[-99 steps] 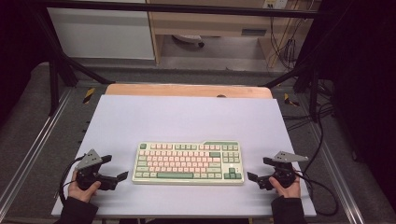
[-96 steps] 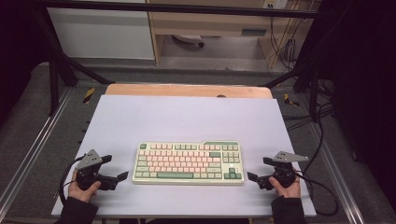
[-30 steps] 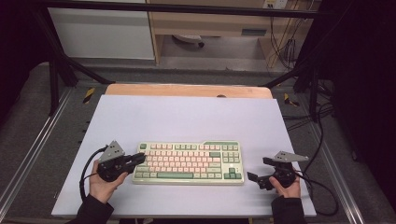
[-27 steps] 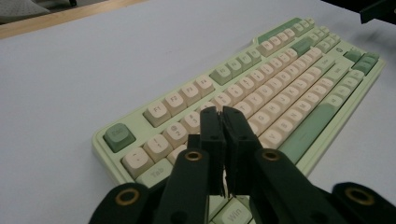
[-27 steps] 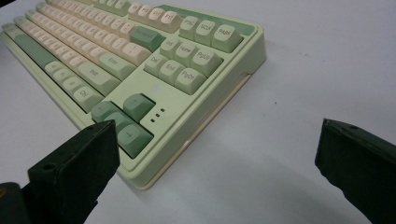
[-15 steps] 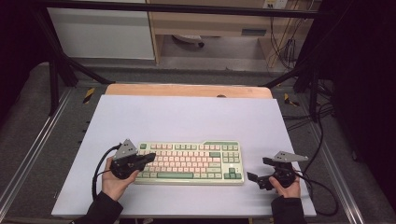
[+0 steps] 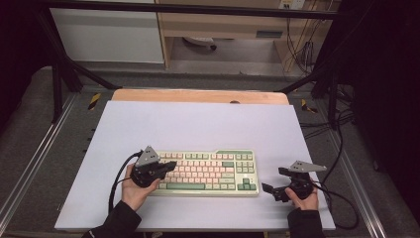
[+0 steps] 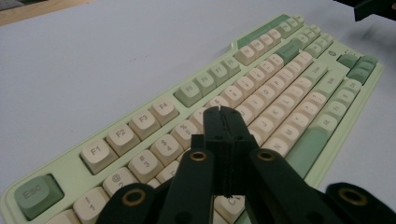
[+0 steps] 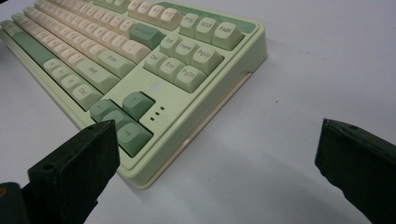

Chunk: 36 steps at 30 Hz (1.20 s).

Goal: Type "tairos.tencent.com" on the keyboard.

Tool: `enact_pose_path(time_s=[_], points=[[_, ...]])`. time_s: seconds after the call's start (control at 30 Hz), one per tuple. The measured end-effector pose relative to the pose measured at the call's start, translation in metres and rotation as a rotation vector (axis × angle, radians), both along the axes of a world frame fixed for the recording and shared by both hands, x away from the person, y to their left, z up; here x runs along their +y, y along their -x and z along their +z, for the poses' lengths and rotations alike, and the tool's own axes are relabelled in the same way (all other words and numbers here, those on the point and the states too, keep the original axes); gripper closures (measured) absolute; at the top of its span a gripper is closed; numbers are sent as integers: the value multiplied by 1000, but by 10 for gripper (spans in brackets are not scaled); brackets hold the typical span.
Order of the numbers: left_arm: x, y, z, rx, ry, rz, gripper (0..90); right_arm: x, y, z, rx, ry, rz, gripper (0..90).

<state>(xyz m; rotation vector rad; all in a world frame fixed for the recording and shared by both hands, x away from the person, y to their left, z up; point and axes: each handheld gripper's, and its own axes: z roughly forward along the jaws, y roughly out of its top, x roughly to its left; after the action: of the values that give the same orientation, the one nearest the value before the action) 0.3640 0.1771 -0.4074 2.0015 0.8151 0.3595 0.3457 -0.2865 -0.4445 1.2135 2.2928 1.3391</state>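
A pale green keyboard (image 7: 205, 172) with cream and green keys lies near the table's front edge. My left gripper (image 7: 171, 165) is shut, its jaws pressed together with nothing between them; its jaws have just finished closing. Its tip (image 8: 220, 112) hovers over the keyboard (image 8: 261, 88) at the left part of the letter rows; I cannot tell whether it touches a key. My right gripper (image 7: 275, 181) rests on the table just right of the keyboard, open. Its two jaws stand wide apart, with the keyboard's right end (image 9: 177, 79) ahead of them.
The white table top (image 7: 198, 124) has free room behind the keyboard. A wooden strip (image 7: 198, 95) runs along its far edge. Black frame bars and cables (image 7: 341, 134) stand around the table. Each gripper trails a cable off the front.
My left gripper has moved right from the table's left side onto the keyboard's left end. The right gripper has stayed where it was.
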Motion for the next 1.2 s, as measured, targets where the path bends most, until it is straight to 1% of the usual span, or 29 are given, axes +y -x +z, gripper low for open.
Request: enact_pose_path(time_s=[0.17,0.3,0.43,0.63,0.87,1.07,1.2], points=[[-6,-3,-1,0,-1,3,899,0,0,0,0,-1,0,6],[-11,-6,-4,0,-13,4,900,0,0,0,1,0,0,6],[-16,-9,-7,7,-26,8,900,0,0,0,0,0,1,6],[-22,-15,-10,20,-30,22,900,1,0,-1,0,3,5,6],[-29,-20,-17,36,-57,25,900,0,0,0,-1,-3,2,6],[-32,-21,-22,39,-96,26,900,0,0,0,0,-3,2,6],[-32,-19,-22,39,-102,24,900,0,0,0,0,-3,2,6]])
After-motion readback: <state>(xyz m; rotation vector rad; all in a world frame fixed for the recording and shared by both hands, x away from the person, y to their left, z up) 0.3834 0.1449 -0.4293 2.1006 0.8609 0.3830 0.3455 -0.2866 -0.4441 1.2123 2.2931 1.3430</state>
